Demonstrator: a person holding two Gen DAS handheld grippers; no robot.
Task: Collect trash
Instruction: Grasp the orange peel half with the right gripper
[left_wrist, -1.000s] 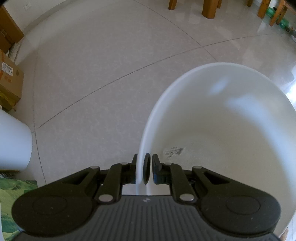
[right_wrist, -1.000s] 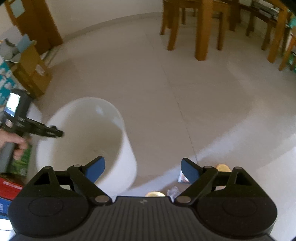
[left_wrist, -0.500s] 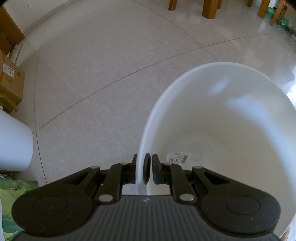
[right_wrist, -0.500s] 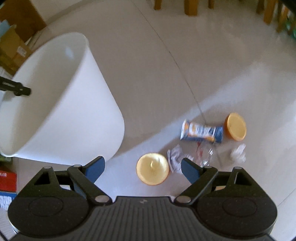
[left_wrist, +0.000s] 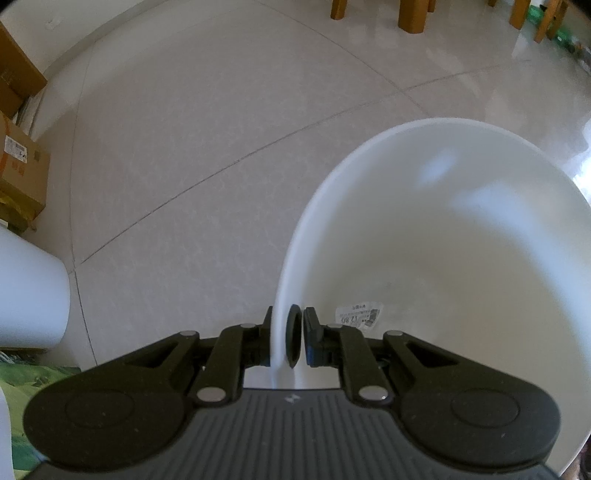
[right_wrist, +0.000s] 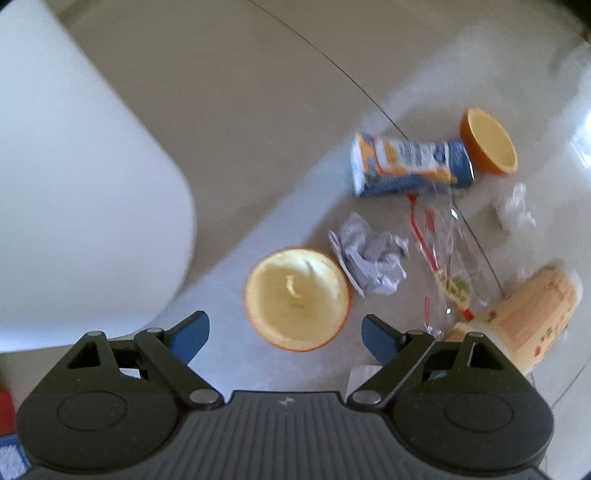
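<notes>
My left gripper (left_wrist: 286, 338) is shut on the rim of a white plastic bin (left_wrist: 461, 229), holding it tilted; only a price label (left_wrist: 358, 315) lies inside. The same white bin (right_wrist: 74, 177) fills the left of the right wrist view. My right gripper (right_wrist: 286, 332) hangs open, pointing down just above a hollow orange peel half (right_wrist: 297, 299) on the floor. Beside the peel lie a crumpled tissue (right_wrist: 373, 258), a clear plastic wrapper (right_wrist: 443, 254), a blue and orange snack packet (right_wrist: 410, 164), a second orange peel half (right_wrist: 487, 142), another white tissue (right_wrist: 515, 205) and a yellow paper cup (right_wrist: 532, 314).
Pale tiled floor (left_wrist: 207, 147) stretches ahead. Cardboard boxes (left_wrist: 22, 173) stand at the left wall, a second white container (left_wrist: 29, 299) sits at the left edge, and wooden furniture legs (left_wrist: 413, 14) stand at the far side.
My right gripper has dropped toward the floor and tipped downward; the scattered trash has come into view and grown larger. The left gripper and the bin have stayed put.
</notes>
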